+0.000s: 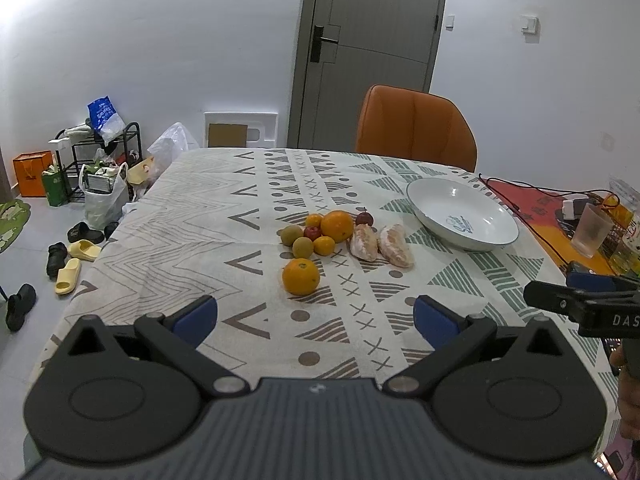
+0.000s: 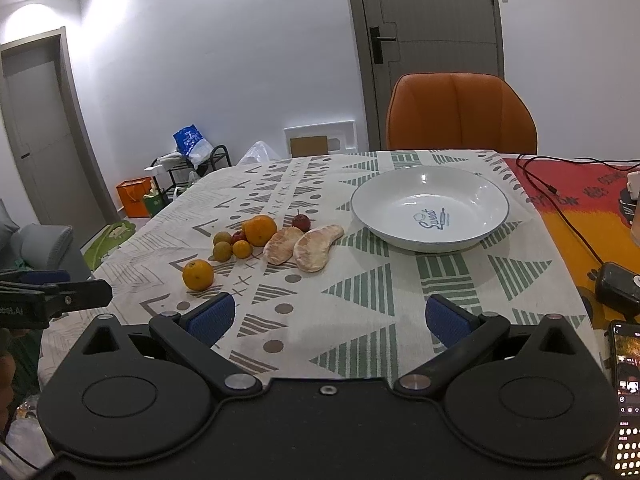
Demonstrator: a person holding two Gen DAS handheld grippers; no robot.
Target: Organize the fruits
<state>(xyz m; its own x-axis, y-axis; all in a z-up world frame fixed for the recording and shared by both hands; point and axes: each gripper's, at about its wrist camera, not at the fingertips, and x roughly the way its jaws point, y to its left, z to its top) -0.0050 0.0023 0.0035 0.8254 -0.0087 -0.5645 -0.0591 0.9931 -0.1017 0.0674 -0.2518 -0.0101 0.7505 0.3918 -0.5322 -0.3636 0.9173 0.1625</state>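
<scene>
From the left wrist view, the left gripper [image 1: 316, 322] hangs above the near edge of the table [image 1: 192, 216], its blue-padded jaws spread wide with nothing between them. Just ahead of it, toward the middle of the patterned cloth, a lone orange [image 1: 301, 276] sits apart from the rest of the fruit. Behind it lies a tight cluster: a larger orange [image 1: 337, 225], two small tangerines [image 1: 323, 245], two brownish-green round fruits [image 1: 302, 247] and a small red fruit [image 1: 312, 233]. Just to the right of the cluster lie two peeled pomelo segments [image 1: 380, 246] side by side, with another red fruit [image 1: 364, 219] behind them. The white bowl [image 1: 440, 196] stands empty toward the far right corner of the cloth, well apart from the fruit. The right gripper pokes in from the right edge of this view, near a frosted cup [image 1: 591, 236].

From the right wrist view, the right gripper [image 2: 329, 320] is likewise open wide and holding nothing, above the near edge. The bowl lies straight ahead of it — "Sweet" is printed inside. All the fruit lies left of the bowl, the lone orange nearest the near-left corner. An orange chair [image 2: 460, 114] stands at the far edge, and a phone [image 2: 628, 400] lies at the near right.
</scene>
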